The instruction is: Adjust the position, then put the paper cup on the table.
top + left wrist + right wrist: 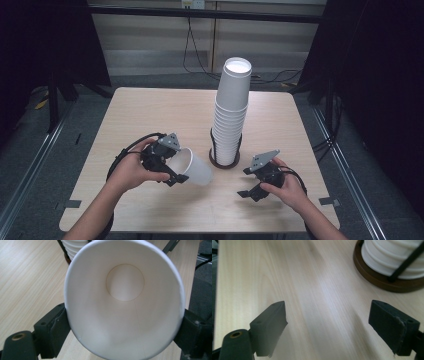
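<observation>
White paper cup [192,167] on its side above the table, mouth towards the person, empty inside.

I see one tall obstacle at centre frame: the cup stack [231,112] in its wire holder [224,161], rising well above my hands. The bench [150,115] lies bare across the upper left and upper right of the high view, and between the two hands at lower centre. The loose cup [192,167] lies just left of the holder, narrowing that gap.
</observation>
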The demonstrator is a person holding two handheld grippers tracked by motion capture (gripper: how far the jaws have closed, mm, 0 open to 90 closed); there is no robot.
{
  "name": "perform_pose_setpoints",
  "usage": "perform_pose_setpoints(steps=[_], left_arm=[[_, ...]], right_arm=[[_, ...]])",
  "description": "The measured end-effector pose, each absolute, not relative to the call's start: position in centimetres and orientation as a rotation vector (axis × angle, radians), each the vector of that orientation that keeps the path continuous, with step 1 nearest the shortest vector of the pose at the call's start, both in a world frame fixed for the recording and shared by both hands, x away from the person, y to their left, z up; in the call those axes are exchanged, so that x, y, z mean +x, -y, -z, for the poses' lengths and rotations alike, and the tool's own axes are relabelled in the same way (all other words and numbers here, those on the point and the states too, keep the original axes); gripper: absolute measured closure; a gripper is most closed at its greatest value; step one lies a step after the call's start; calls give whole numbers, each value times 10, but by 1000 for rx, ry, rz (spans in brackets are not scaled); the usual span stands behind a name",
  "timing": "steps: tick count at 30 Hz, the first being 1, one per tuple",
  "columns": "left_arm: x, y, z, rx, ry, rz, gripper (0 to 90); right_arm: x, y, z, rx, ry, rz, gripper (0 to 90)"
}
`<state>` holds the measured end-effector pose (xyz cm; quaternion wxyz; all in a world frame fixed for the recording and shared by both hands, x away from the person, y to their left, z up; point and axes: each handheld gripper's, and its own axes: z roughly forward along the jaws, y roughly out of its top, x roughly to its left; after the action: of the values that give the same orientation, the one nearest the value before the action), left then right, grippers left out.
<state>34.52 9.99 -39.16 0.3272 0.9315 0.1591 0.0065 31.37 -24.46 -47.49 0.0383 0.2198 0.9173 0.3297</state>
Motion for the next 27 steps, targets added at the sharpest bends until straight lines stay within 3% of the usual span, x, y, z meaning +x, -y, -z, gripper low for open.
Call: perform_pose_setpoints(steps=[27], left_arm=[[355,-128,388,2531,-535,-47,110]], right_arm=[[305,259,503,745,-2644,-1084,116]])
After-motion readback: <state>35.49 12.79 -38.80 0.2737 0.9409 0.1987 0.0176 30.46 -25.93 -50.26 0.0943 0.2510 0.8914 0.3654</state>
